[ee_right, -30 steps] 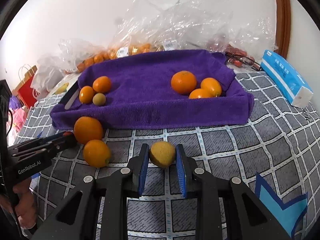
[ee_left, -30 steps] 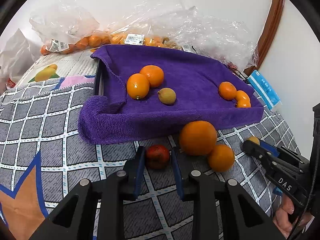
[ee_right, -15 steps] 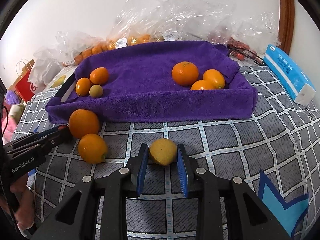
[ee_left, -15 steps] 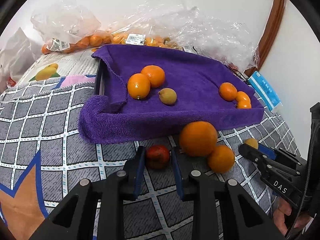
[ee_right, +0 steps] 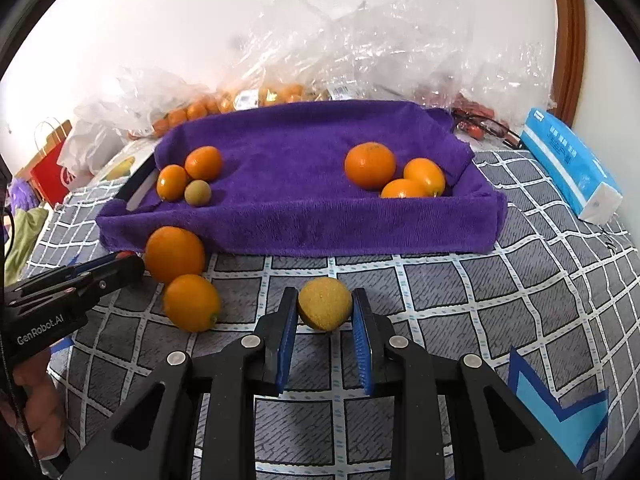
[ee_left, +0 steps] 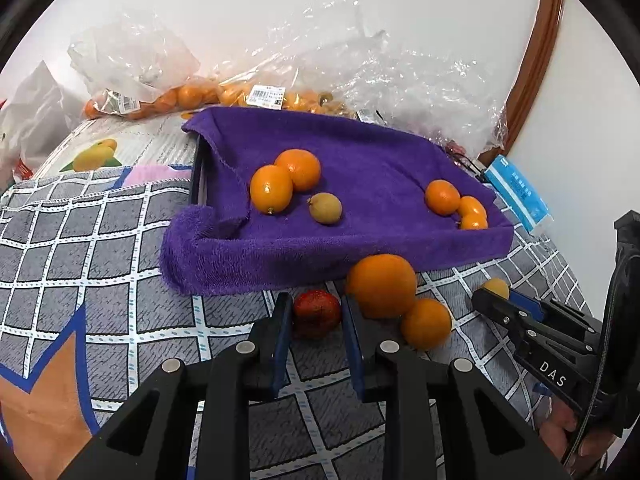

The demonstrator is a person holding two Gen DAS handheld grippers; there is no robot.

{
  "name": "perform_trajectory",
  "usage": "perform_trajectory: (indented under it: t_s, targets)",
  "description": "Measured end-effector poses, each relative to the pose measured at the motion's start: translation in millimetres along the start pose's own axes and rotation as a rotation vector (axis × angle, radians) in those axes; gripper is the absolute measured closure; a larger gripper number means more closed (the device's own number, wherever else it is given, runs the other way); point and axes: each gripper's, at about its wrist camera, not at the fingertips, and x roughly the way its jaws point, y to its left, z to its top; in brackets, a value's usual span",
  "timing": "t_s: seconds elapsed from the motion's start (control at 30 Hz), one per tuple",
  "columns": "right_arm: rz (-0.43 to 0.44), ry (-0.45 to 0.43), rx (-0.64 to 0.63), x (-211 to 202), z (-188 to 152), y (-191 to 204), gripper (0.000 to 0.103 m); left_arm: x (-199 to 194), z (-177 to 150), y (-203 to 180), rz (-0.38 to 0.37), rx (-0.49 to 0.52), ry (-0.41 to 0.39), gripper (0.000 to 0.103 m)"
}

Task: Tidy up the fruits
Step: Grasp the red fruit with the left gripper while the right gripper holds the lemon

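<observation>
Two grippers are at work, each closed on one small fruit down on the checked grey cloth (ee_right: 460, 280). Blue ribbed pads of the left gripper (ee_left: 316, 316) pinch a dark red, round fruit (ee_left: 317, 312) with a dull, slightly rough skin, just in front of the purple towel (ee_left: 360, 152). On the right gripper (ee_right: 325, 312) the pads clamp a yellow fruit (ee_right: 325, 309), round and finely pitted like sponge. Six fruits lie on the towel, a thick, fuzzy terry cloth draped over a shallow tray, of which only a dark edge shows at the left. At its left sit two smooth orange fruits (ee_right: 204, 163) and one small olive-tan fruit (ee_right: 197, 193); at its right corner, three glossy orange ones (ee_right: 370, 165) touch each other. Two more lie loose on the cloth: one large orange (ee_right: 174, 254) against the towel's front fold, and one smaller, oval orange (ee_right: 192, 302) just beside it. Behind the towel, several crinkled clear plastic bags (ee_right: 360, 40) hold many small orange fruits. One blue-and-white rectangular pack (ee_right: 568, 164) rests at the right. One red paper bag (ee_right: 50, 172) stands far left.
</observation>
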Motion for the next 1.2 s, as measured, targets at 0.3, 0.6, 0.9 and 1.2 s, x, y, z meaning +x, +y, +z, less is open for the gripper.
perform_trajectory:
  t_s: [0.3,0.6,0.9,1.2]
  targets:
    - [0.014,-0.025,0.004,-5,0,0,0.076,-12,3,3,-0.019,-0.025,-0.057,0.079]
    - [0.021,-0.055,0.008,-11,-1,-1,0.076,-19,4,7,-0.032,-0.053,-0.093,0.079]
    - [0.031,-0.068,0.037,-13,1,-6,0.076,-28,4,7,-0.042,-0.057,-0.128,0.079]
    - [0.013,-0.116,0.015,-40,3,2,0.076,-36,8,15,-0.048,-0.1,-0.162,0.079]
